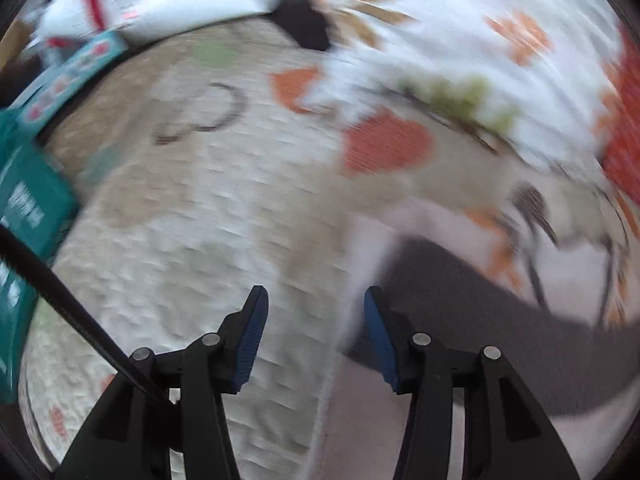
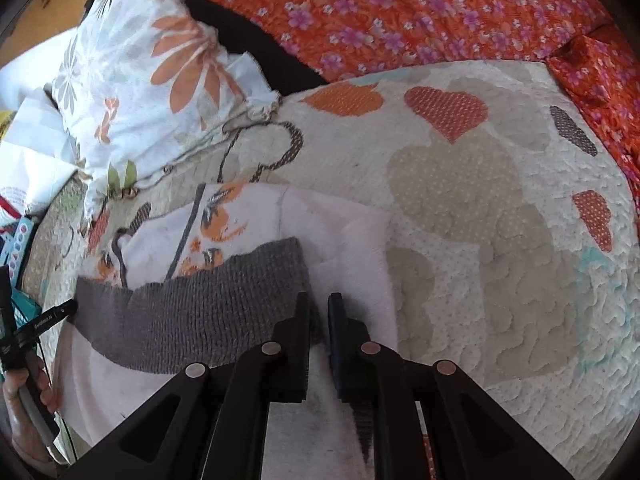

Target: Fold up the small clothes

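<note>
While the right gripper (image 2: 319, 312) has its jaws almost shut, a thin bit of the garment (image 2: 344, 236) sits in the narrow gap between them. It looks pinched there, near the edge of the grey band (image 2: 192, 316) that runs across the pale pink cloth. Orange and grey shapes are printed on the pink part above the band.

By contrast, the left gripper (image 1: 316, 320) has its jaws about half open, and nothing is between the blue pads (image 1: 252, 340). Its view is very blurred. Under it lies the quilt (image 1: 180, 240), and the pink garment (image 1: 368, 408) with its grey band starts just to the right of the jaws.

Spread flat, the garment lies on the quilt (image 2: 500, 260), which is cream with orange and tan hearts. A white pillow (image 2: 140, 80) with orange petals lies at the top left, touching the quilt. An orange blanket (image 2: 420, 12) with pink flowers runs along the far side. At the lower left edge of the right view, a hand (image 2: 20, 400) holds the other tool's handle. Teal boxes (image 1: 28, 200) lie beside the quilt on the left.
</note>
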